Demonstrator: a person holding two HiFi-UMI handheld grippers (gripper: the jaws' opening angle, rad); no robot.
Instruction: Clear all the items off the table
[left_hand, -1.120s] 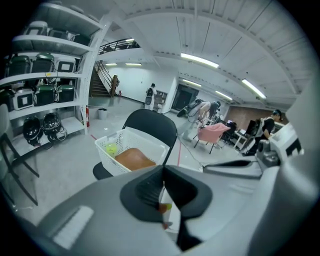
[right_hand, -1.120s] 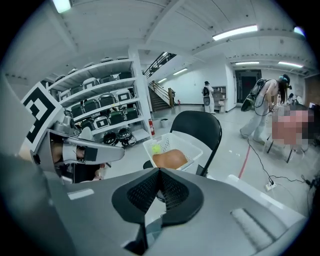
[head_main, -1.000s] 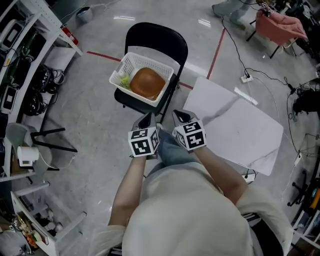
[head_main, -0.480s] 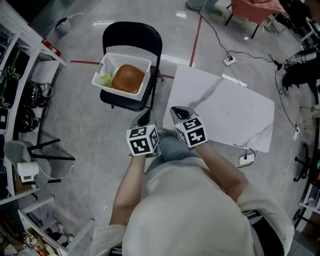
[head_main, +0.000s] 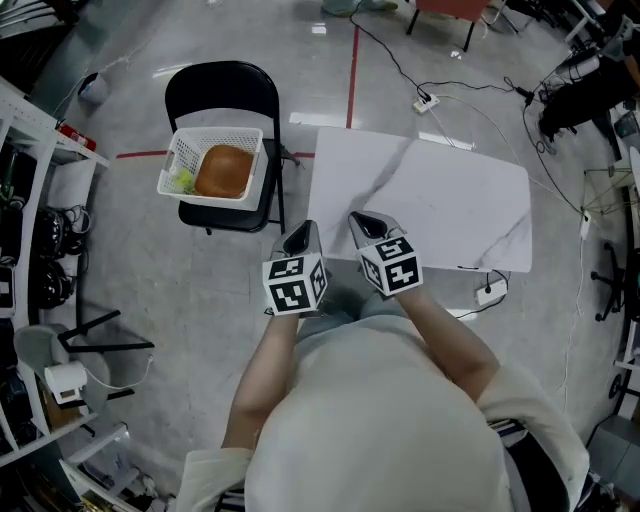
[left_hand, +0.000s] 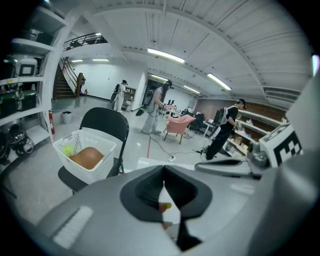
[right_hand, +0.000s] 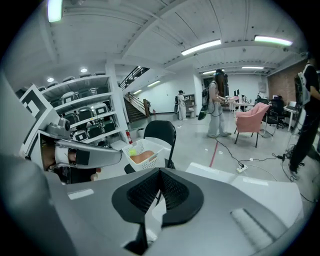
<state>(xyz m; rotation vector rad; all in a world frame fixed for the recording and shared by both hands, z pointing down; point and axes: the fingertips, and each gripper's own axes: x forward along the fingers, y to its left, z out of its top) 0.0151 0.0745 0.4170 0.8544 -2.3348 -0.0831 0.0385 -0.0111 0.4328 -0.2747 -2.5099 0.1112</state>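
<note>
A white marbled table (head_main: 440, 205) stands bare in the head view, right of a black folding chair (head_main: 220, 90). On the chair's seat sits a white basket (head_main: 180, 160) holding a brown bread loaf (head_main: 222, 171) and a small green item (head_main: 180, 181). My left gripper (head_main: 299, 238) is shut with nothing in it, just off the table's near left corner. Beside it my right gripper (head_main: 363, 224) is shut and holds nothing, its tip over the table's near edge. The left gripper view shows the basket (left_hand: 85, 152) ahead to the left; the right gripper view shows the basket (right_hand: 145, 152) on the chair.
Metal shelving (head_main: 40, 130) with gear lines the left side. Cables and a power strip (head_main: 425, 100) lie on the floor behind the table, another strip (head_main: 490, 293) near its right front. A stand with black legs (head_main: 100, 345) is at the left. People walk in the background (left_hand: 157, 107).
The view has swung right: chair and basket slid to the left of the picture and the whole table came into view. Both grippers stayed shut, side by side, and now reach the table's near edge.
</note>
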